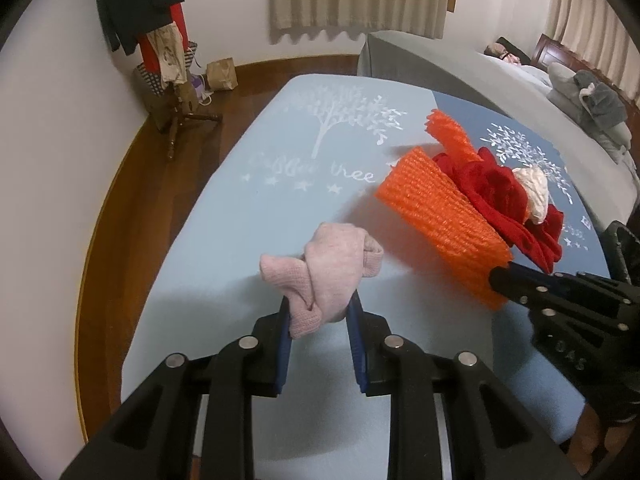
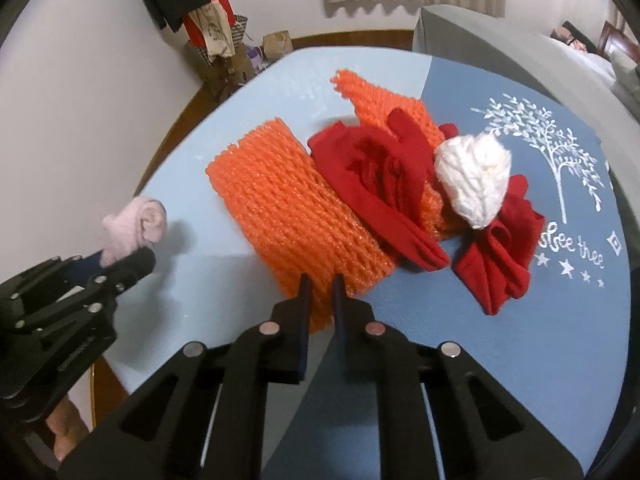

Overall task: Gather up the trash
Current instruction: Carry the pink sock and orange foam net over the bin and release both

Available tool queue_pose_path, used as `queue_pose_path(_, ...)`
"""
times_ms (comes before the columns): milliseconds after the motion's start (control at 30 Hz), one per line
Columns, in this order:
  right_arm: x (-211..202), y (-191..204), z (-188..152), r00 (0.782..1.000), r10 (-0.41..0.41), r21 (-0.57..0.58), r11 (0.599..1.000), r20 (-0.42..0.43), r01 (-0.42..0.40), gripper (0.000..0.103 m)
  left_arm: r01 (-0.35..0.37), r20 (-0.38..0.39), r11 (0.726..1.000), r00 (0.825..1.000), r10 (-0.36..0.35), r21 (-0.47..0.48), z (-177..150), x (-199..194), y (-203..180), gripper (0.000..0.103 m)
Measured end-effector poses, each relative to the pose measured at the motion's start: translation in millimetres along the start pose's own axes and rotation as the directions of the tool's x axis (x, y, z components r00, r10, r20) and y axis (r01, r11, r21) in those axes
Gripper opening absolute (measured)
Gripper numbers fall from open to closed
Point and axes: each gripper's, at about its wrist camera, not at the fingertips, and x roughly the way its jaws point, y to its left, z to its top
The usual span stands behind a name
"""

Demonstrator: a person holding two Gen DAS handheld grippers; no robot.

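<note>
My left gripper (image 1: 320, 304) is shut on a rolled pink sock (image 1: 324, 268) over the light blue mat (image 1: 248, 240); both show at the left of the right wrist view, the sock (image 2: 136, 228) and the gripper (image 2: 120, 264). My right gripper (image 2: 320, 280) is shut on the near edge of an orange foam net (image 2: 296, 216); it also shows in the left wrist view (image 1: 500, 276) on the net (image 1: 436, 216). A second orange net (image 2: 372, 96), red cloths (image 2: 384, 176) and a crumpled white tissue (image 2: 476, 176) lie beside it.
The mat's right half is darker blue (image 2: 520, 320) with a white tree print. A grey bed (image 1: 480, 92) with pillows stands behind it. A coat stand (image 1: 168, 60) with clothes and bags stands on the wooden floor (image 1: 132, 208) at the left.
</note>
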Motion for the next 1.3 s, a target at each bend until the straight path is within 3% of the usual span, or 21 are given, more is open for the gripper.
queue_pose_path(433, -57.8, -18.7, -17.4, 0.999, 0.019, 0.053, 0.998, 0.039, -0.021, 0.010, -0.004, 0.013, 1.000, 1.000, 0.004, 0.014, -9.9, -36.8, -21.0, 0.026)
queue_pose_path(900, -119.6, -87.4, -47.7, 0.993, -0.075, 0.161, 0.985, 0.089, 0.060, 0.010, 0.047, 0.031, 0.995, 0.998, -0.050, 0.087, -27.5, -78.8, -81.6, 0.026)
queue_pose_path(1300, -161.8, -157.2, -93.3, 0.979, -0.179, 0.262, 0.954, 0.096, 0.149, 0.010, 0.115, 0.023, 0.978, 0.992, -0.121, 0.174, -36.5, -93.9, -158.8, 0.026)
